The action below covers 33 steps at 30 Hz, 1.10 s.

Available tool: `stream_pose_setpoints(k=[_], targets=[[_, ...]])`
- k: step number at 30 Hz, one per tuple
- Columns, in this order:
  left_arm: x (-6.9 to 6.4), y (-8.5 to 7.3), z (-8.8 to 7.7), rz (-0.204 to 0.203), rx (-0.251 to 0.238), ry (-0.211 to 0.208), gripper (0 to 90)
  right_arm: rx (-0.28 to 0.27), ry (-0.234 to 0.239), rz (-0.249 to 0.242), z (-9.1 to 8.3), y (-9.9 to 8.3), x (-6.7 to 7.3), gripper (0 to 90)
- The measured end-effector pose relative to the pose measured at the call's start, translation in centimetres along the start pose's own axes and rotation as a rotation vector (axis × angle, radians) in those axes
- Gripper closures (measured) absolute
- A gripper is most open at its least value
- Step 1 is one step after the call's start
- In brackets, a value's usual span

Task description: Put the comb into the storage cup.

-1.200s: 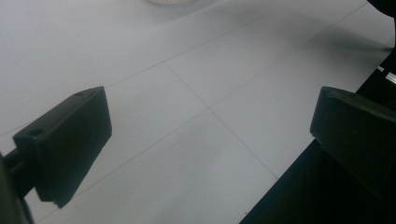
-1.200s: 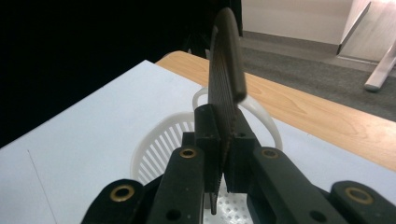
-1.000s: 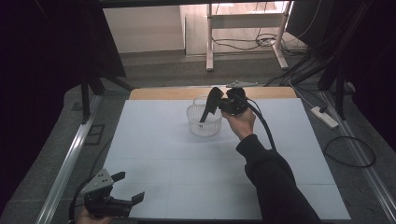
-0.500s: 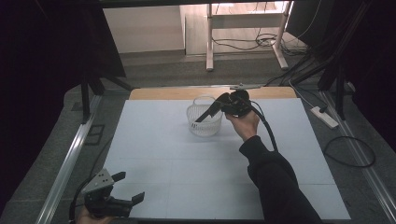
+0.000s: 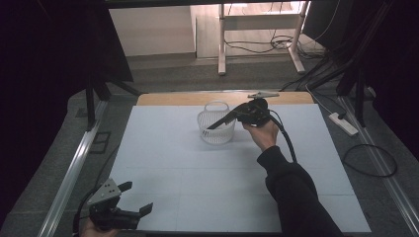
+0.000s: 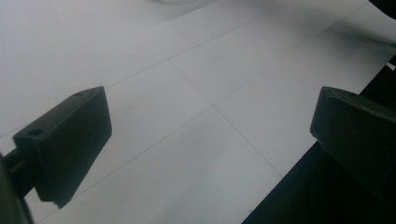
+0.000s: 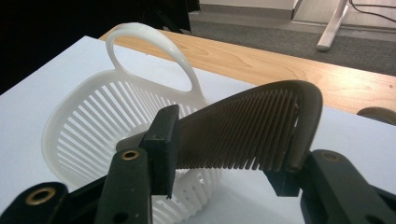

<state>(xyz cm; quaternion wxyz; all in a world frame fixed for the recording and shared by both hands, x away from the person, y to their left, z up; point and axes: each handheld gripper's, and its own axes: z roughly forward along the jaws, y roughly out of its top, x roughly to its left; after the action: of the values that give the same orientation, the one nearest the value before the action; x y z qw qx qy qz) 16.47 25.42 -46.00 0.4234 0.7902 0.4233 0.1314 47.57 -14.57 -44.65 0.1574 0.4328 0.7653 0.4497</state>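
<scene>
Dropping a comb into the white basket

Right gripper (image 7: 219,172) over the slatted basket (image 7: 93,126), jaws just opening, comb (image 7: 243,135) resting loosely between them above the rim. Best to widen fully with the comb's lower end inside the rim, then lift straight away. Left gripper (image 5: 133,202) idle near the table (image 5: 163,163) edge, jaws apart, nothing between

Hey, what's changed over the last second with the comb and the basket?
The right claw tipped from pointing down to nearly level and sank toward the white basket, bringing the dark comb over its rim. Its jaws have just been opening, with the comb between them, seemingly resting against both, and not dropped in yet. The basket, the left claw at the table's near corner, open with nothing in it, and the white table sheet stayed as they were.
</scene>
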Motion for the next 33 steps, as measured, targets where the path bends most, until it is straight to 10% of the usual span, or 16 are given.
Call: stream_pose_setpoints(k=[33], targets=[[0.00,-0.02,-0.03,-0.005,0.013,0.015,0.0,0.047,-0.034,-0.030,0.10,-0.32,-0.36,39.7]])
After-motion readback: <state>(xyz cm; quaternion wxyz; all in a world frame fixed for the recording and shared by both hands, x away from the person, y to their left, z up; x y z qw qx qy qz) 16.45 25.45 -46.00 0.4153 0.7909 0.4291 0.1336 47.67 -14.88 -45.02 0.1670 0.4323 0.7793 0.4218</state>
